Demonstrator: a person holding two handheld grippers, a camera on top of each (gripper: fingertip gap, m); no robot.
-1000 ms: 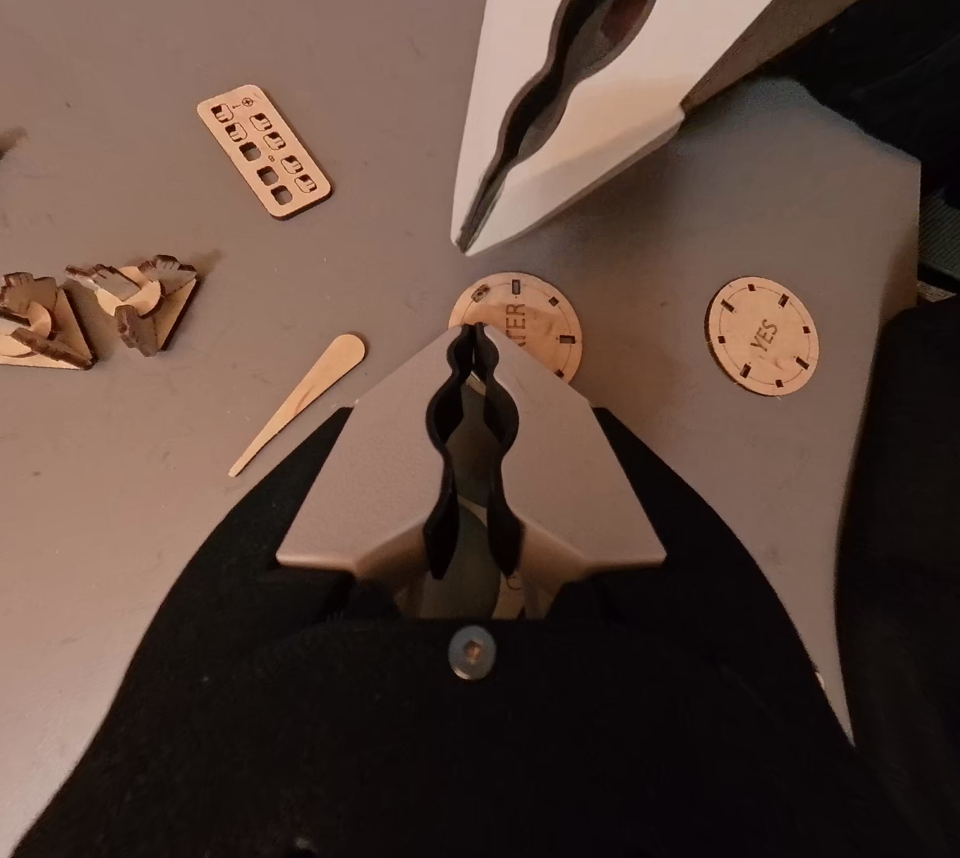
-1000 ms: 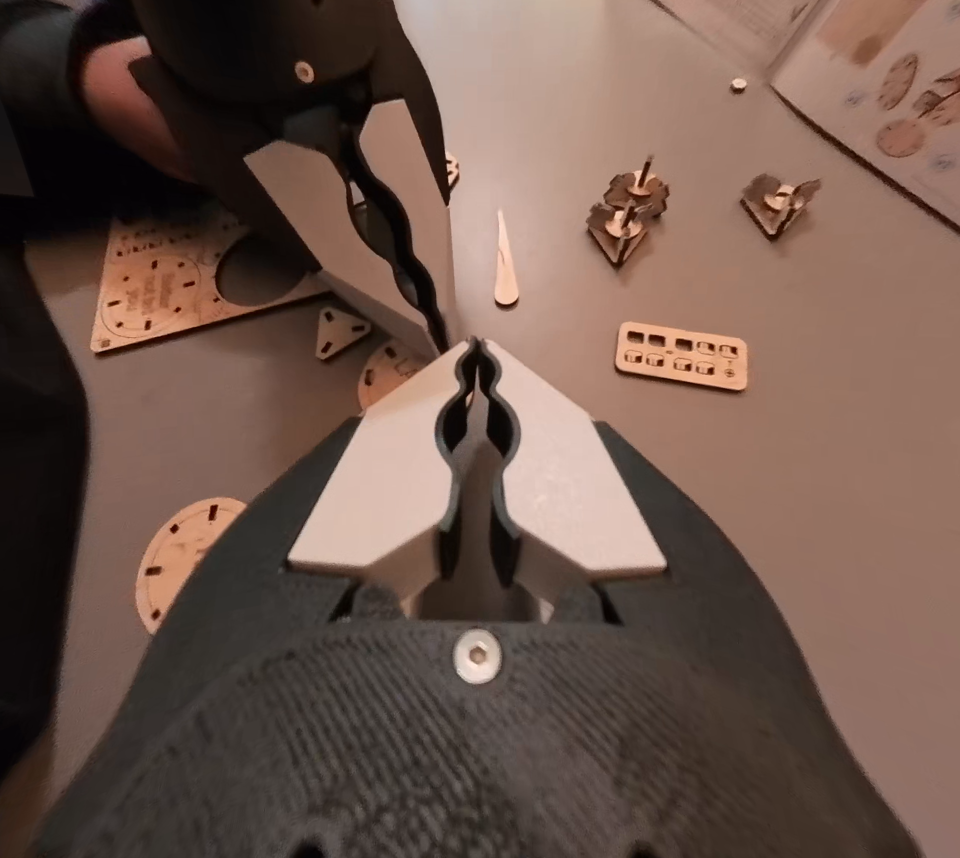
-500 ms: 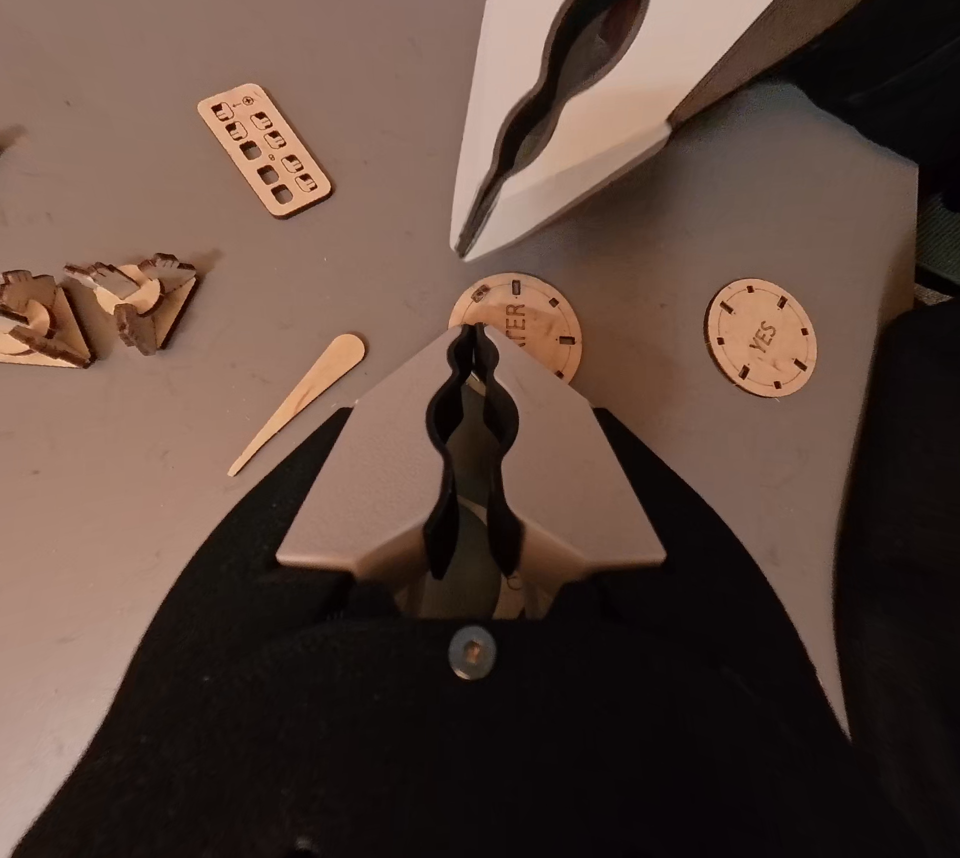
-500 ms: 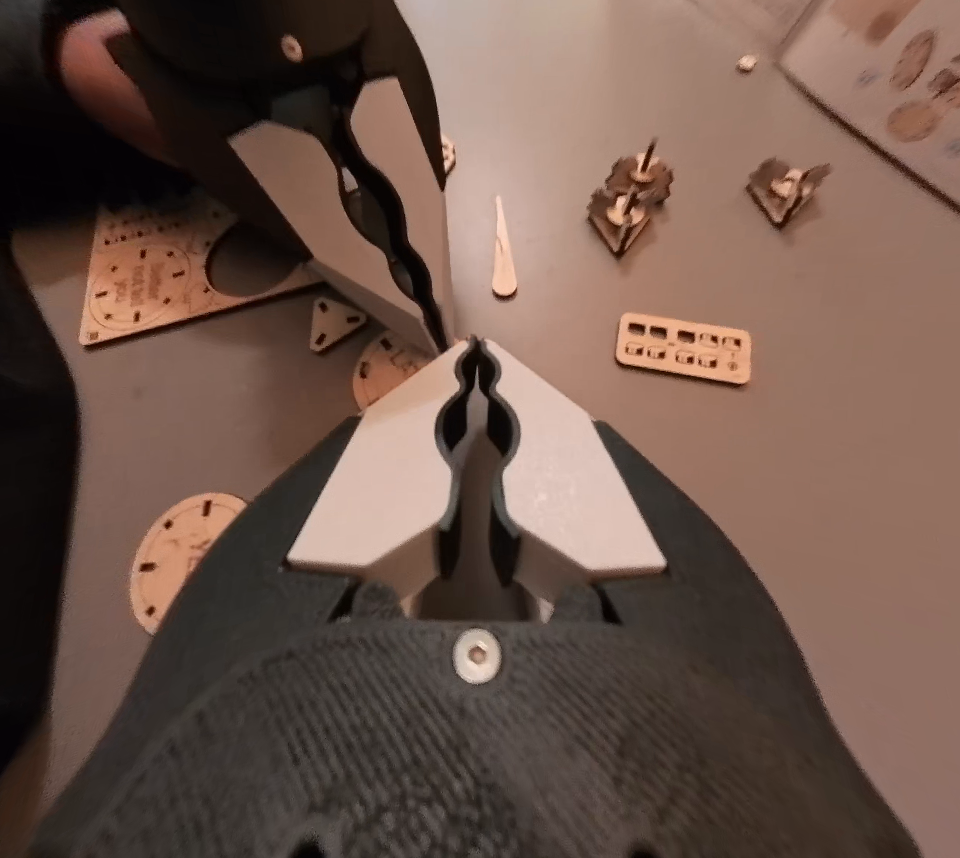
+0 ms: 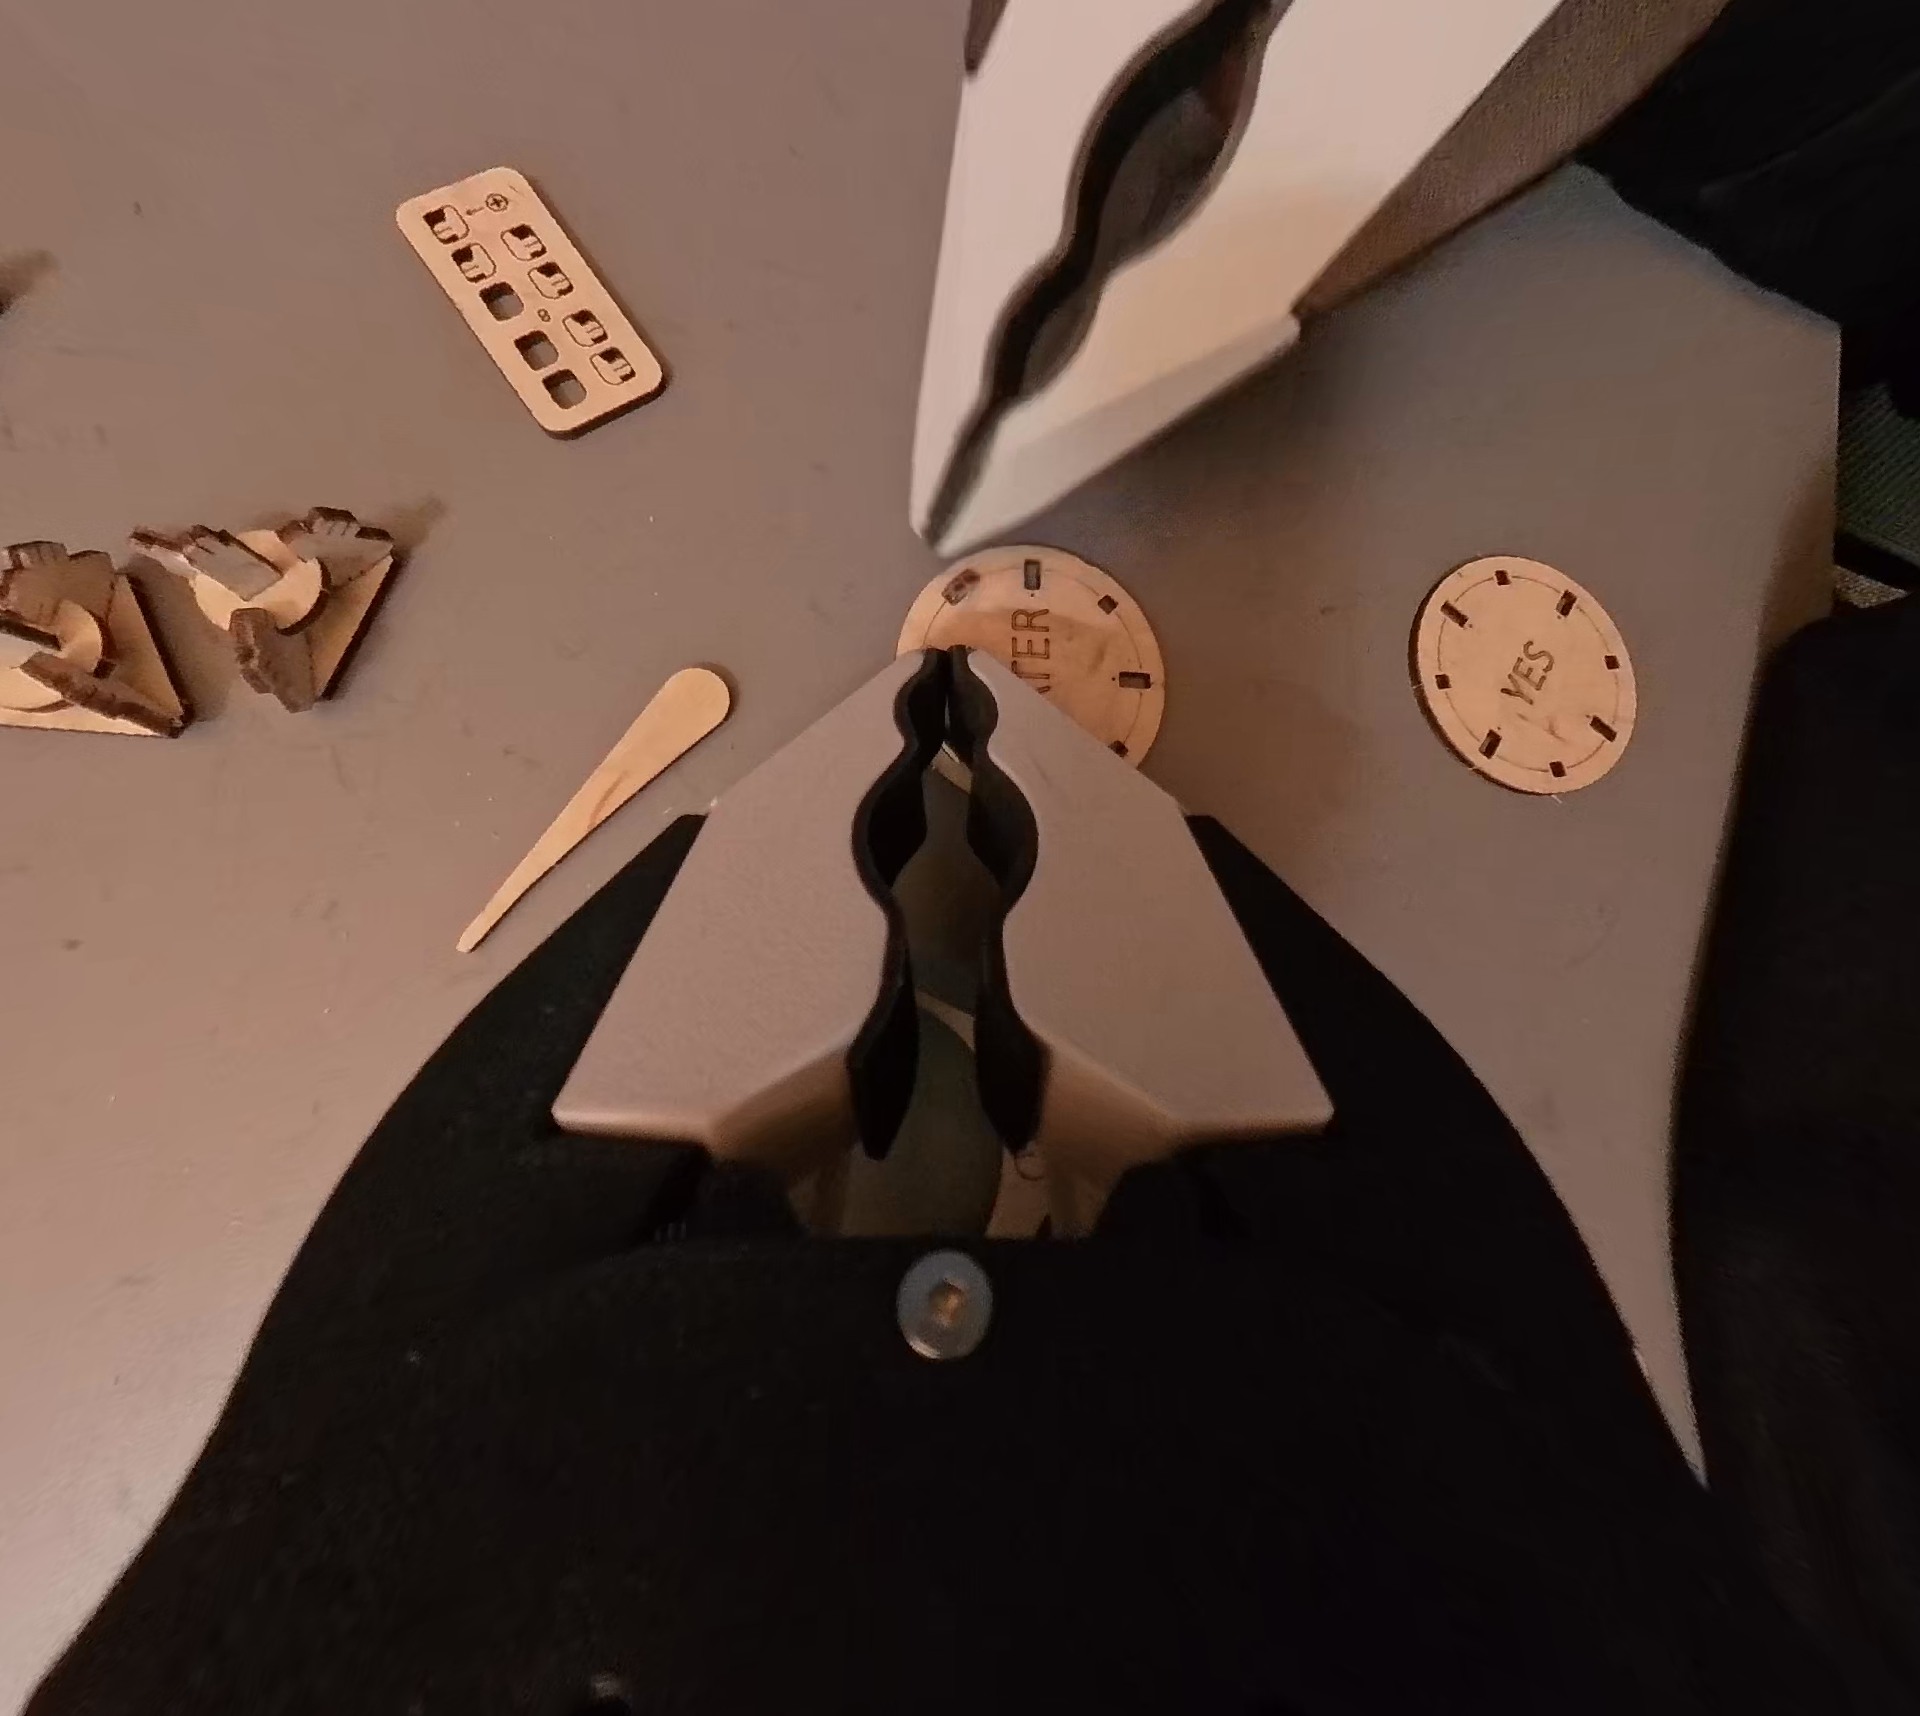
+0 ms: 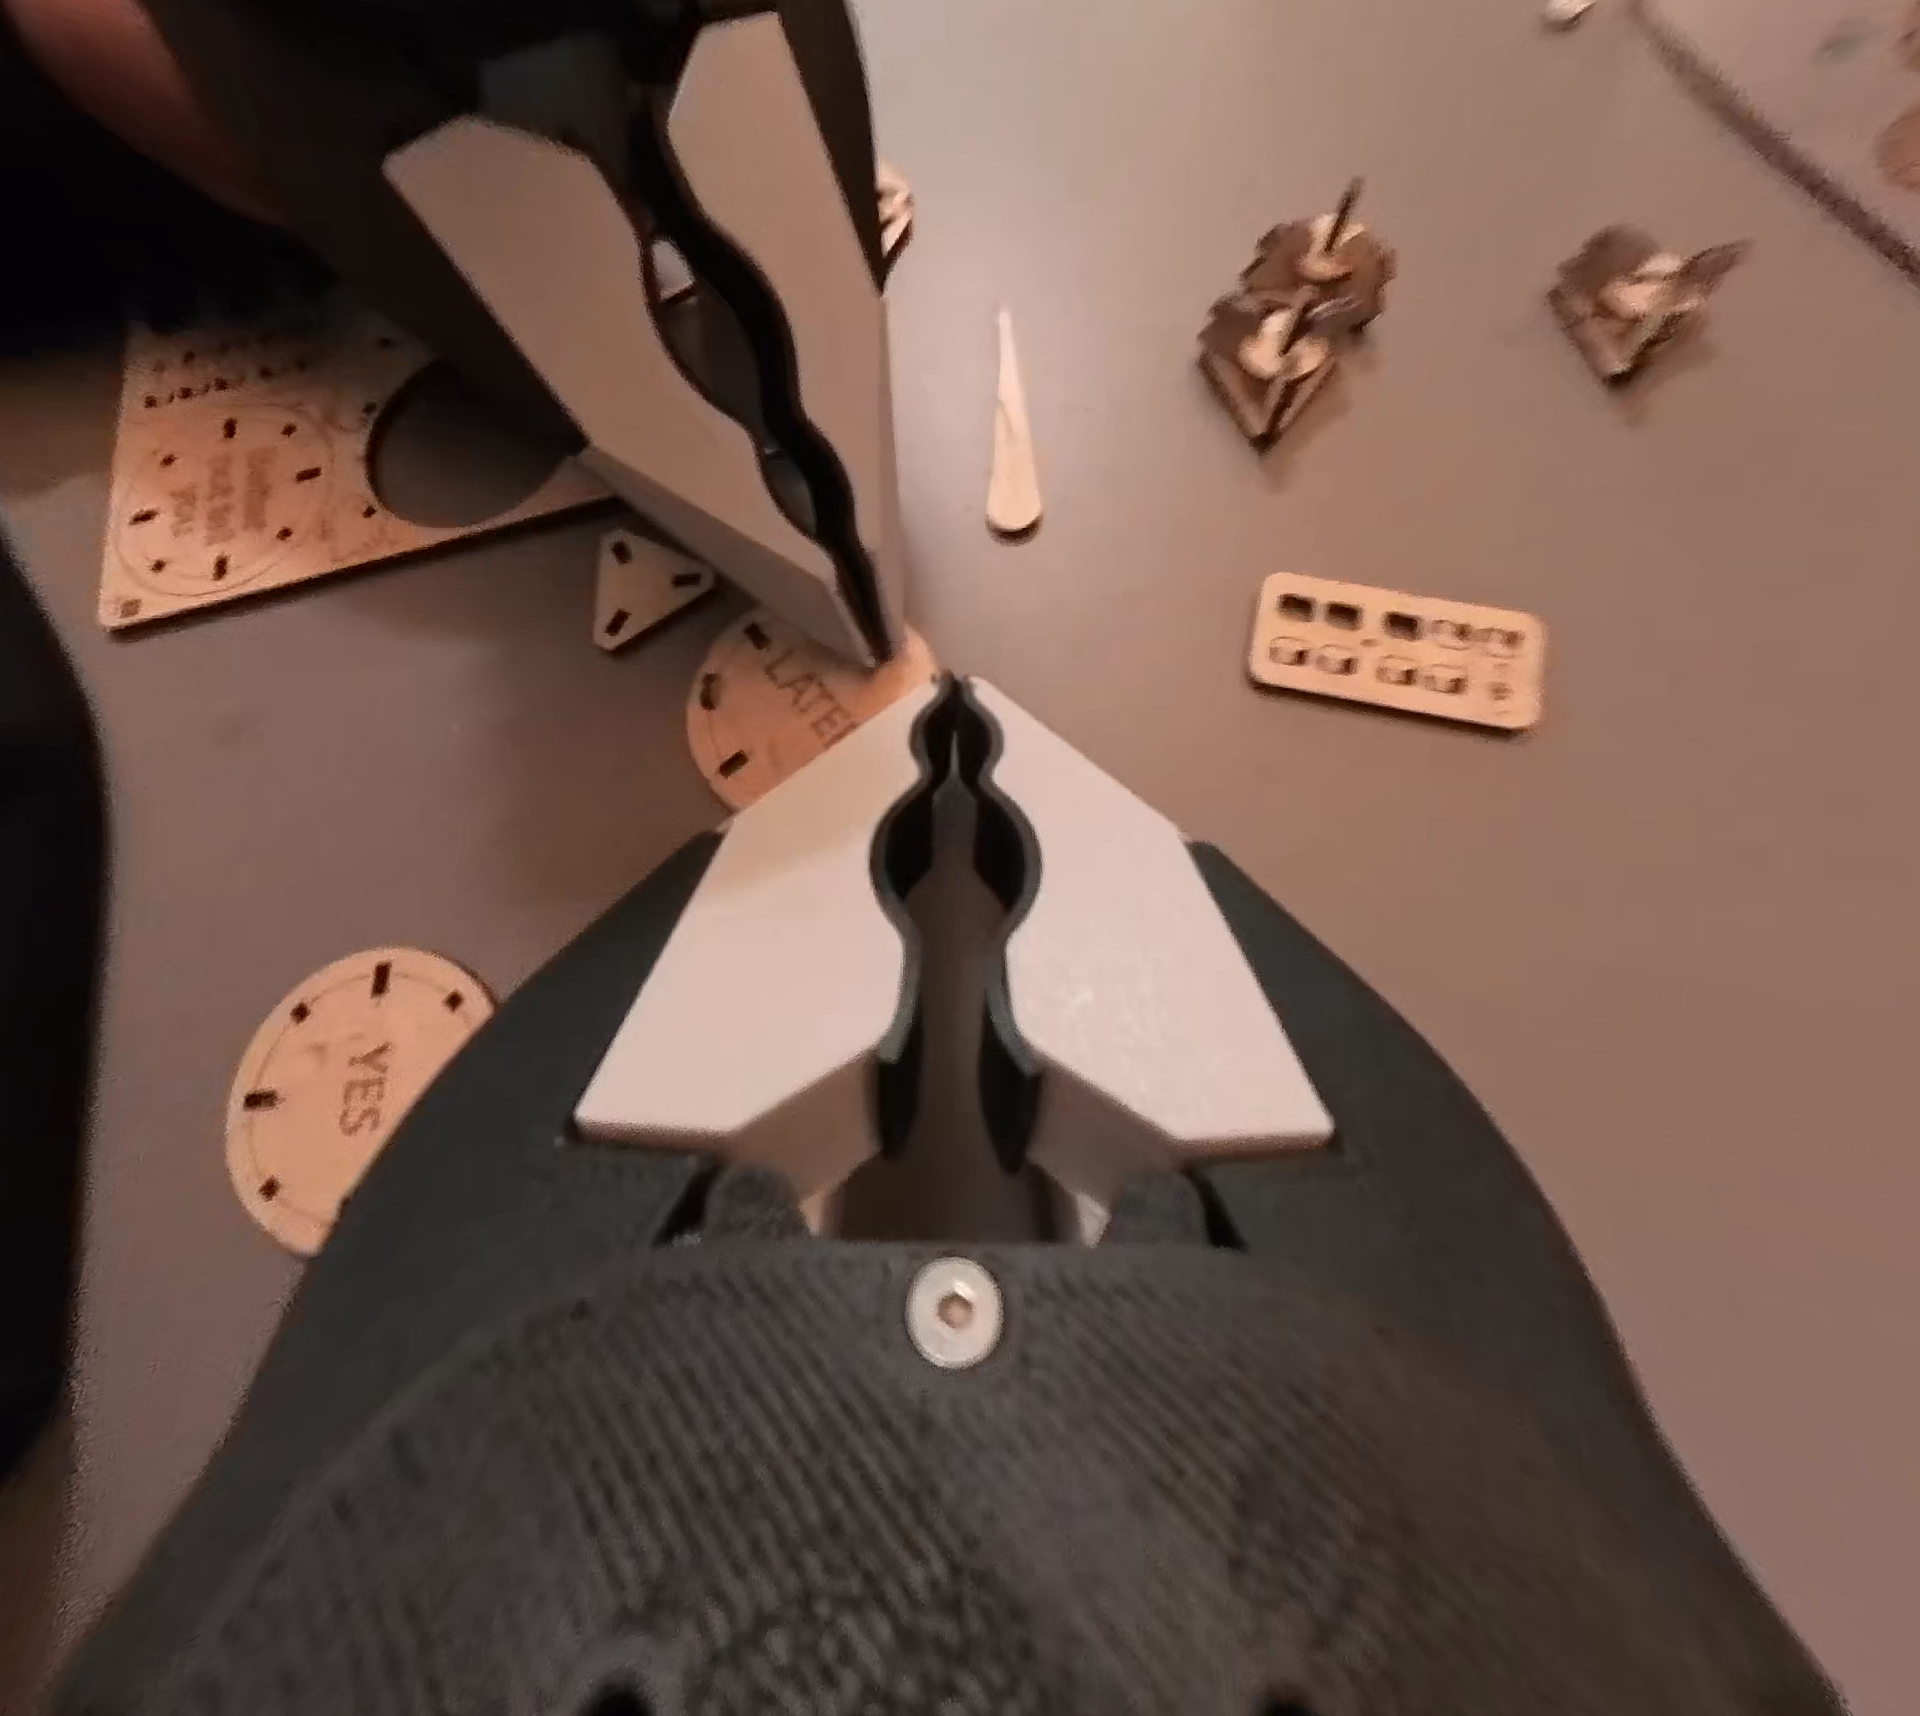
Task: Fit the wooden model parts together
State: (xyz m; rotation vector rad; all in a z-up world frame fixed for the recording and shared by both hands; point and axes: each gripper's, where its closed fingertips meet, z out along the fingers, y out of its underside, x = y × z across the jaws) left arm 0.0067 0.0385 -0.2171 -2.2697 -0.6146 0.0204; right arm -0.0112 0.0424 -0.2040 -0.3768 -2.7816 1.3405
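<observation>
You're parking both closed, empty grippers over 1 engraved wooden disc (image 5: 1081, 658) on the grey table (image 5: 312, 4): your left gripper (image 5: 953, 650) is tipping onto its near edge, your right gripper (image 6: 951, 681) is angling in opposite. A 2nd lettered disc (image 5: 1522, 674) is sitting nearby, beside a wooden stick (image 5: 613, 793) and a slotted card (image 5: 530, 300).

Both grippers are closed with nothing in them. Left gripper (image 5: 951, 653) has its tips right over the near edge of the wooden disc (image 5: 1081, 627); right gripper (image 6: 954, 684) points down just past its far edge.
</observation>
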